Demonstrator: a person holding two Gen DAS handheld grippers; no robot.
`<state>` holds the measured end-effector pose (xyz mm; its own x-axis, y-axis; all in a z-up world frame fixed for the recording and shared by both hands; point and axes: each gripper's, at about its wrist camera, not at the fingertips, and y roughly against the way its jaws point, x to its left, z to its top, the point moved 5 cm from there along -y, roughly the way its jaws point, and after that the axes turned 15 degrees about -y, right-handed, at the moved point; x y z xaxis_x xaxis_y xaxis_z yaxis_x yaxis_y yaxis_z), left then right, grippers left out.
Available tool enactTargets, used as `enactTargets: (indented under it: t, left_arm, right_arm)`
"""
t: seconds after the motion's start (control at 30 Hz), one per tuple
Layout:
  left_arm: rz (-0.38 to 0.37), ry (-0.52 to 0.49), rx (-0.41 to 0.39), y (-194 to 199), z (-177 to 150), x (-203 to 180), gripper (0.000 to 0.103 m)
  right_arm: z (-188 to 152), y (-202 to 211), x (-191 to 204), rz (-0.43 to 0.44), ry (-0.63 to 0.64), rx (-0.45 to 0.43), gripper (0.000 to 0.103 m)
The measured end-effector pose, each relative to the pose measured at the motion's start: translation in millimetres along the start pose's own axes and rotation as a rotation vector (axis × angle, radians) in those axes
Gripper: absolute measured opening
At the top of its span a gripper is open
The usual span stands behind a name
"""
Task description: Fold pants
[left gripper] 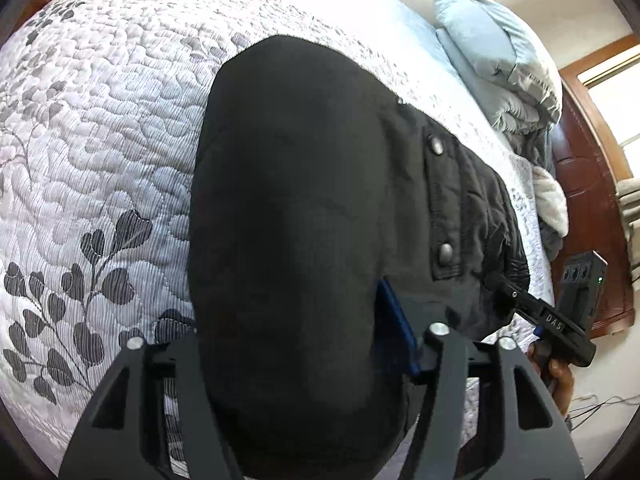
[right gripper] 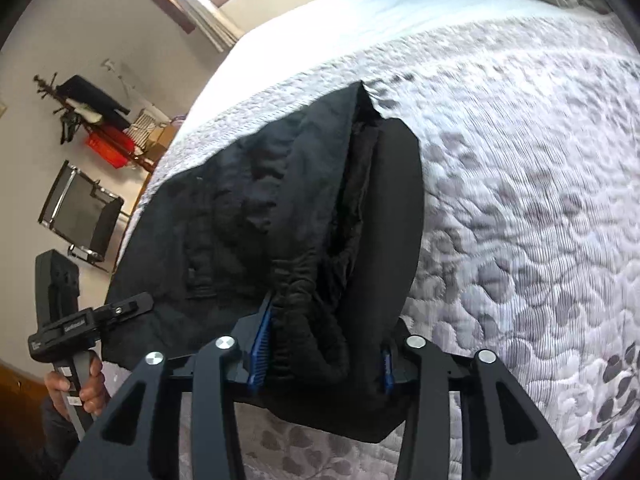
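A: Closest to me in the right wrist view, my right gripper (right gripper: 324,364) is clamped on a thick bunch of the pants (right gripper: 280,208), blue pads pressing either side at the bottom centre of the frame

B: And the left one?

A: In the left wrist view the left gripper (left gripper: 288,360) has a wide black fold filling the gap between its fingers. One blue pad shows against the cloth at lower right, the other is hidden, so I judge it gripped but can't be certain

B: Where are the pants?

A: Spread across the middle of both frames on the quilt (left gripper: 100,140), with pillows (left gripper: 492,64) beyond at the upper right

B: Risk?

A: The bunch is bulky. If I lift unevenly, layers could slide out of one grip and the fold would skew
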<state>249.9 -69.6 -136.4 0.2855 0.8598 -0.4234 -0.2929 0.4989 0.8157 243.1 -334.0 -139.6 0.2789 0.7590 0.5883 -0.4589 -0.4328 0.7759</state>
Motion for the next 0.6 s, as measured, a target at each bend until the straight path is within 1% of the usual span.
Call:
enactTargets:
  t: [0.07, 0.2, 0.3, 0.33, 0.37, 0.4, 0.47, 0.6]
  left_arm:
    - [0.003, -0.003, 0.001, -4.8, 0.3, -0.6, 0.065]
    - [0.016, -0.021, 0.005, -12.4, -0.1, 0.8, 0.071]
    - [0.019, -0.022, 0.008, -14.9, -0.3, 2.0, 0.074]
    - [0.019, -0.022, 0.008, -14.8, -0.8, 2.6, 0.074]
    - [0.018, -0.021, 0.009, -14.2, -1.5, 3.5, 0.076]
    - [0.024, -0.019, 0.014, -12.7, -2.6, 4.8, 0.079]
    - [0.043, -0.012, 0.015, -7.6, -5.6, 7.6, 0.081]
    - [0.109, -0.032, 0.001, 6.4, -8.9, 10.1, 0.088]
  right_arm:
    - [-1.5, -3.8, -5.3, -0.004, -0.006, 0.001, 0.05]
    - [-6.0, -9.8, -16.2, 0.003, -0.041, 0.011, 0.054]
    - [-8.9, -13.7, -21.8, 0.017, -0.068, 0.017, 0.059]
    - [-9.6, -14.3, -24.5, 0.023, -0.076, 0.02, 0.062]
    - [-10.1, -13.4, -27.2, 0.03, -0.086, 0.021, 0.065]
    - [-10.4, -11.1, -28.5, 0.041, -0.093, 0.015, 0.065]
    - [-12.2, -5.1, -31.4, 0.04, -0.096, -0.008, 0.07]
    - [-16.5, 15.7, -32.4, -0.019, -0.054, -0.073, 0.075]
